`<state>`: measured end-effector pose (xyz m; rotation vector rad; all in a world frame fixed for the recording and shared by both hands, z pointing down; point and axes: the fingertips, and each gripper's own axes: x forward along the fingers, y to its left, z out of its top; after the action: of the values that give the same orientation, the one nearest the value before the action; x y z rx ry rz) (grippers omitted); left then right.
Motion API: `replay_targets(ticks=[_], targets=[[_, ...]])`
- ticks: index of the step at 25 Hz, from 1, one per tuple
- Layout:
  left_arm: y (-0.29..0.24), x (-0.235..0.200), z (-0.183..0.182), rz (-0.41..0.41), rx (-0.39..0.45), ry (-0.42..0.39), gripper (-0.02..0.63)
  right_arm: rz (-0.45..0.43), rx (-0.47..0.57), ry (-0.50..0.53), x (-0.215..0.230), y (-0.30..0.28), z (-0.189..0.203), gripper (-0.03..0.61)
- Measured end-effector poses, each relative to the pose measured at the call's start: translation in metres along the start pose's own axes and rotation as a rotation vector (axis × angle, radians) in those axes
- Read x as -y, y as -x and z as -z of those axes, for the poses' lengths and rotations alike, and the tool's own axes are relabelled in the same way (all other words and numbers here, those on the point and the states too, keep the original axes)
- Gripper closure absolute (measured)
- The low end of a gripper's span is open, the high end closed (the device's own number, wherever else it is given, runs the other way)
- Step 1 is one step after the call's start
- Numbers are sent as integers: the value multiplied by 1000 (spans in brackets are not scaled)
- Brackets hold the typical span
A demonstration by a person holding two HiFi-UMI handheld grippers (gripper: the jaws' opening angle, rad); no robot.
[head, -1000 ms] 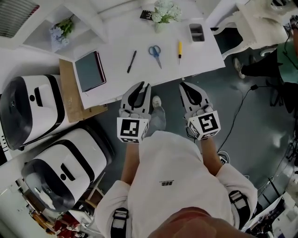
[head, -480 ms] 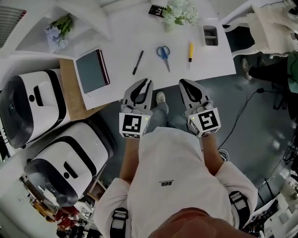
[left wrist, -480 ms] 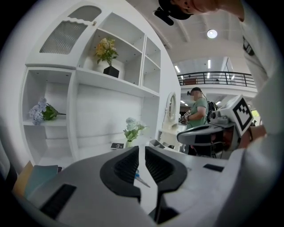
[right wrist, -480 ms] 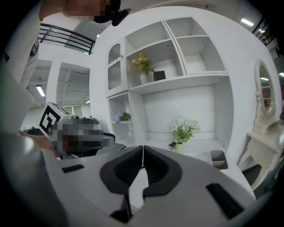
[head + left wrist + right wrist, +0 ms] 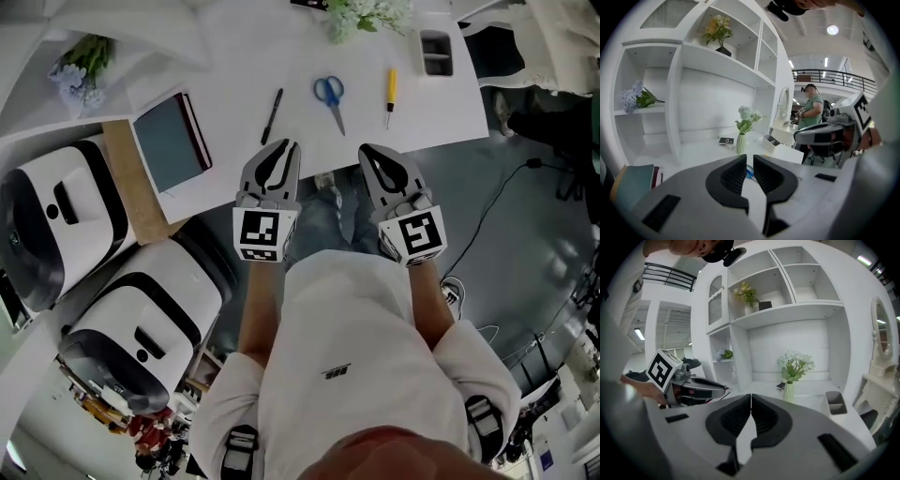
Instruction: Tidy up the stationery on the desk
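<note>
Desk (image 5: 234, 66) nearer | left gripper (image 5: 284, 146) fingers slightly apart | right gripper (image 5: 368, 151) fingers together | flowers (image 5: 367, 15) cut off

Both grippers move forward toward the worktop (image 5: 431, 108). The left gripper (image 5: 286, 145) now has its tips over the worktop's near edge, where a second ago they hung short of it. The pen (image 5: 272, 115) now lies just ahead of it rather than well ahead. The right gripper (image 5: 367, 149) comes up to the edge too. The yellow knife (image 5: 391, 96) ahead of it and the scissors (image 5: 330, 97) ahead between both grippers are nearer than before.
</note>
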<state>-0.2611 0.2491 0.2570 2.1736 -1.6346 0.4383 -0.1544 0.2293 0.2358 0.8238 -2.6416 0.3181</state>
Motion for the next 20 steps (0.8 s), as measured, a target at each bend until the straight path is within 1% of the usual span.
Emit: replay_targets(ticks=[3,6,10,20], targets=[[-17,-4,13,15,-43,-11,614,-12,-8,1,5,-9,7,581],[-33,-12,26,10,-80,-12,614,-35,-22,-6,9,-23,16,581],[-48,-22,37,-9,-111,-5,614,-66,-22,-35,11,-44,23,581],[-81,-51,67,-48,-173,-7,614,-122,-43,-33,11,-94,41,581]])
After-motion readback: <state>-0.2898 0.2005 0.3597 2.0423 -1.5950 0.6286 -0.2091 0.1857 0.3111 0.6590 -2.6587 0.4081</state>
